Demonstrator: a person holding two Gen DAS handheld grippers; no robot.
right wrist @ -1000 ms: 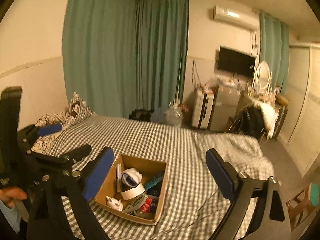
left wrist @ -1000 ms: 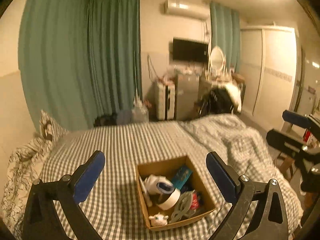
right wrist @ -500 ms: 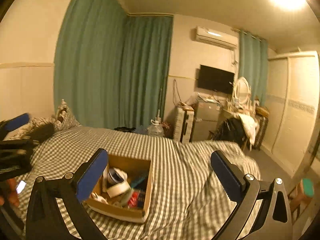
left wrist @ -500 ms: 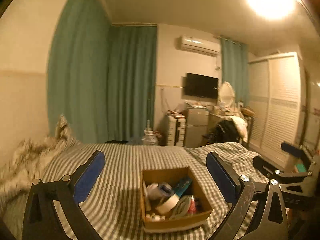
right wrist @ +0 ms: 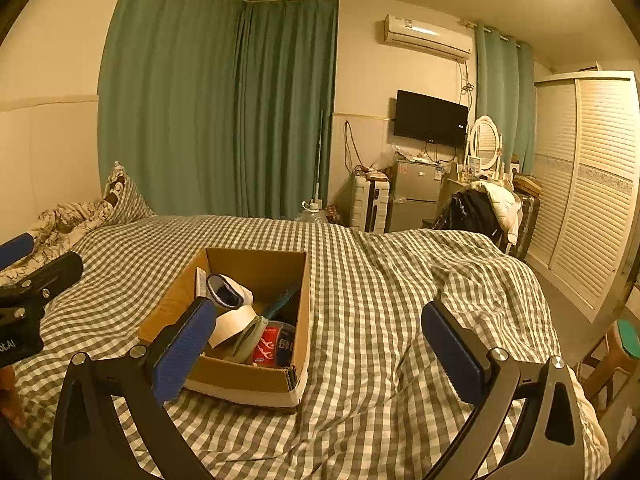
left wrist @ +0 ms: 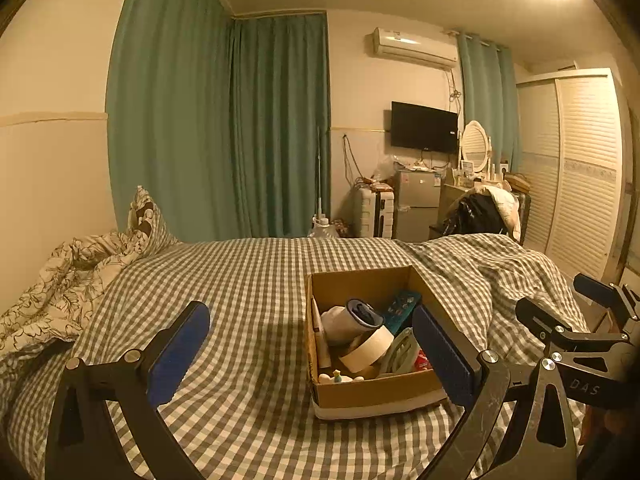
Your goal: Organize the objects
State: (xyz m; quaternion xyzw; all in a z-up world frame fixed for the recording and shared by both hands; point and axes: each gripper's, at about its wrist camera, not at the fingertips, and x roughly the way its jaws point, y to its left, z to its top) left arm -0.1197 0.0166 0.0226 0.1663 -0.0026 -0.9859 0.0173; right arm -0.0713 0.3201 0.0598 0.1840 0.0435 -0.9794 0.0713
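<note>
An open cardboard box (left wrist: 360, 280) (right wrist: 256, 262) sits on the checked bed. It holds a tape roll (left wrist: 370, 350) (right wrist: 232, 324), a white and blue device (left wrist: 348, 316) (right wrist: 228, 290), a teal pack (left wrist: 402, 306), a red packet (right wrist: 268, 346) and a small white figurine (left wrist: 336, 378). My left gripper (left wrist: 310, 350) is open and empty, above the bed just short of the box. My right gripper (right wrist: 316, 344) is open and empty, over the box's right side. Each gripper shows at the edge of the other's view.
A crumpled floral duvet and pillow (left wrist: 80, 264) lie at the bed's left. Rumpled checked cover (right wrist: 460, 276) bunches at the right. Beyond the bed stand a small fridge (left wrist: 416, 204), a suitcase (left wrist: 374, 212), a cluttered dresser and a louvred wardrobe (left wrist: 580, 168). A stool (right wrist: 616, 344) stands right.
Both cameras tipped upward, then levelled again and dropped closer to the bed. The box now sits nearer and to the right in the left wrist view. Both grippers stayed open.
</note>
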